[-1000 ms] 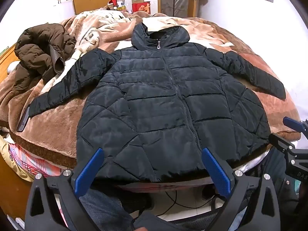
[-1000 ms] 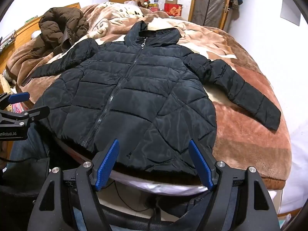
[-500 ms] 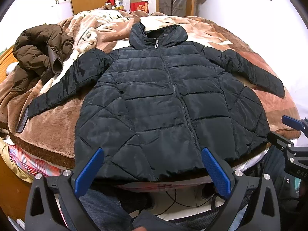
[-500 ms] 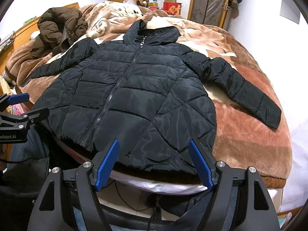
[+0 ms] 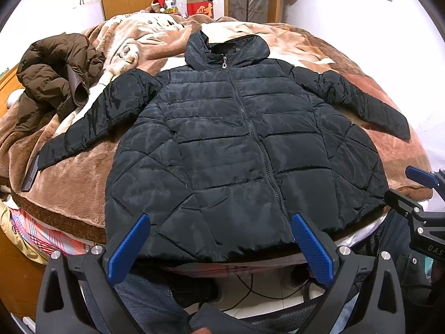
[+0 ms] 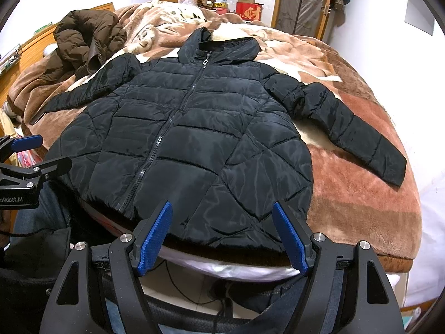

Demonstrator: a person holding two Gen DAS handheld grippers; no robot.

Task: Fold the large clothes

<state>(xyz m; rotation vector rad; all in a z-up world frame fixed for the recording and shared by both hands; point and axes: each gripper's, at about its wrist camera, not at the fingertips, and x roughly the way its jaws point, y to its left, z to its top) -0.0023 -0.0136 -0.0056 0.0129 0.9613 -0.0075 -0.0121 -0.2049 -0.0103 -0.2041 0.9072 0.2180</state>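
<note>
A black quilted hooded jacket (image 5: 222, 144) lies flat and zipped, front up, on a brown blanket (image 5: 69, 183), both sleeves spread out; it also shows in the right wrist view (image 6: 194, 139). My left gripper (image 5: 219, 225) is open and empty, hovering just short of the jacket's hem. My right gripper (image 6: 222, 217) is open and empty over the hem's right half. The right gripper shows at the right edge of the left wrist view (image 5: 417, 192), and the left gripper at the left edge of the right wrist view (image 6: 33, 153).
A crumpled brown jacket (image 5: 52, 80) lies at the bed's far left. A dark flat object (image 5: 29, 176) lies by the left cuff. Boxes (image 5: 200, 2) and a wardrobe stand behind the bed. A white wall is at the right. Cables lie on the floor below.
Both grippers have crept slightly forward and up toward the hem; the jacket sits a little lower in view. The jacket itself has not moved.
</note>
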